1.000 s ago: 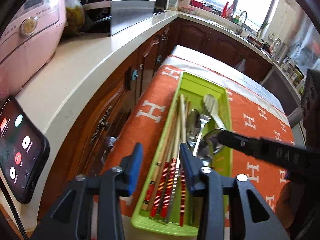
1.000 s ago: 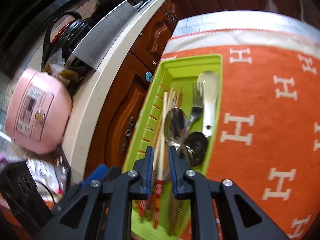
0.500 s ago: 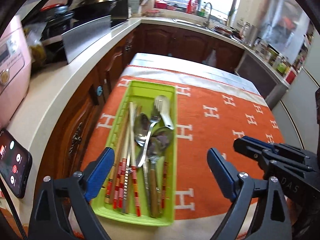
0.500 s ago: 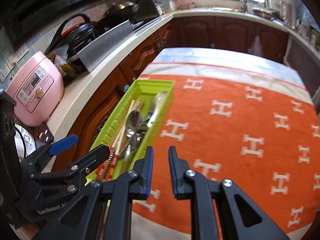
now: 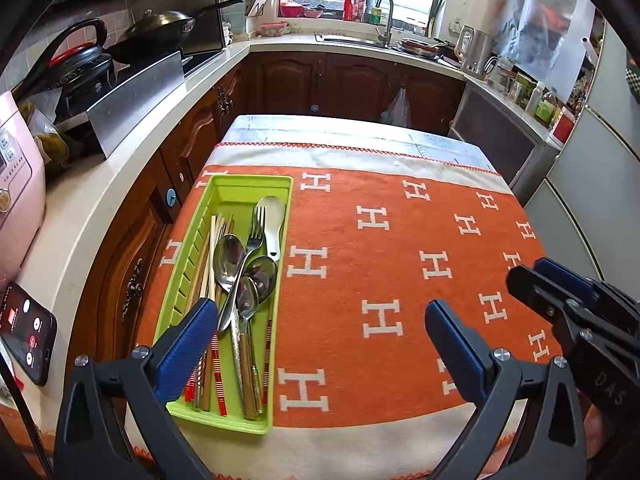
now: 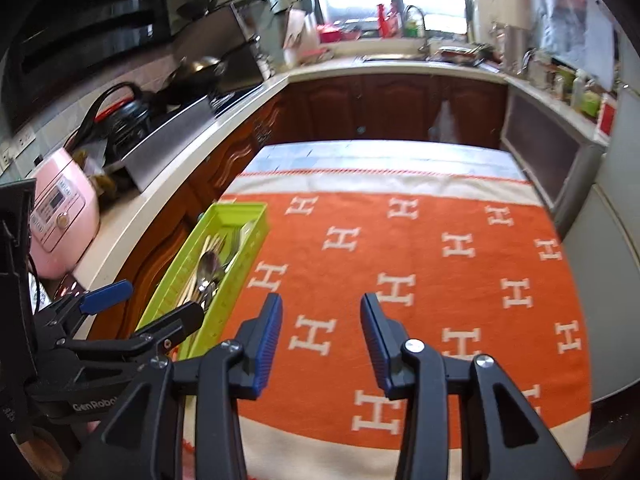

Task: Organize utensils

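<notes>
A green tray [image 5: 192, 240] lies on the left part of an orange cloth [image 5: 400, 264] patterned with white H shapes, its long side running along the cloth's left edge. All the utensils are inside it. Chopsticks [image 5: 206, 256] with red-striped ends lie along the tray's left side. To their right are 3 metal spoons [image 5: 229, 258], bowls overlapping, and a fork [image 5: 256, 226] with its tines toward the far end. A white spoon [image 5: 274, 220] rests against the tray's right wall. Nothing lies on the rest of the cloth.

The left gripper [image 5: 320, 312] hangs above the near end of the tray and the cloth beside it. Its jaws have just been opening and stand wide apart, with nothing between them. Its left finger [image 5: 188, 344] shows over the chopstick handles; whether it touches them I cannot tell.

The right gripper [image 6: 321, 320] is over the bare cloth, right of the tray and apart from it. Its jaws have just been opening too, now partly spread, empty.

Left of the cloth runs a pale counter [image 5: 120, 168] over dark wood cabinets. On it sit a pink cooker [image 5: 16, 184], a phone [image 5: 26, 332] with a lit screen, and farther back a wok [image 5: 160, 26]. A sink tap [image 5: 386, 12] stands below the window.
</notes>
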The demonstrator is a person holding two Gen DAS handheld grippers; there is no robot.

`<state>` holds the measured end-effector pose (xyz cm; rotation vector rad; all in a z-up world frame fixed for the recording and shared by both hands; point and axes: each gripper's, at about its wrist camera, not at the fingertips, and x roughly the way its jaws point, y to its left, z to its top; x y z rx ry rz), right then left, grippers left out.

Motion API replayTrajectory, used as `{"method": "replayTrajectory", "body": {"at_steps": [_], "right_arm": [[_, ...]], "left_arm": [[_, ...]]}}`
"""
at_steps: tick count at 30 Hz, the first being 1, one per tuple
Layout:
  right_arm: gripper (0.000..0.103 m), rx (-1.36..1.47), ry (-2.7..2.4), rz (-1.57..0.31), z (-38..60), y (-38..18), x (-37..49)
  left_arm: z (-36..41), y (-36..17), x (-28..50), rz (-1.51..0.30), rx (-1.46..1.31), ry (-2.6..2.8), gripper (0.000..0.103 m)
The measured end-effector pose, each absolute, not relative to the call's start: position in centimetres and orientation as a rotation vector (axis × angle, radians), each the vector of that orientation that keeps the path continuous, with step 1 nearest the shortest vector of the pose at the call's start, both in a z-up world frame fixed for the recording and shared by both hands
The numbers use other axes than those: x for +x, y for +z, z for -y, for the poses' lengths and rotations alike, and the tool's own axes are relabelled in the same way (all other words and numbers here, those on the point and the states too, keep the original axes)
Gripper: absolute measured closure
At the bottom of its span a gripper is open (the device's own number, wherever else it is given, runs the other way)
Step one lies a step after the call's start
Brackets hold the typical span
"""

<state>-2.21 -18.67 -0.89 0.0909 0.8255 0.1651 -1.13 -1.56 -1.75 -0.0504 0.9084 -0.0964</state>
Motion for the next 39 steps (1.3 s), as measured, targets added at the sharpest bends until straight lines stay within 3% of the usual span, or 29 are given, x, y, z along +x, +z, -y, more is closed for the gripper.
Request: {"method": "replayTrajectory", "body": {"at_steps": [39], "right_arm": [[0.062,0.131,0.11,-0.816,23.4,-1.6,-3.2]], "left_arm": [[6.5,-1.6,-0.9,-0.922,-0.02,-0.044,0.001]]}}
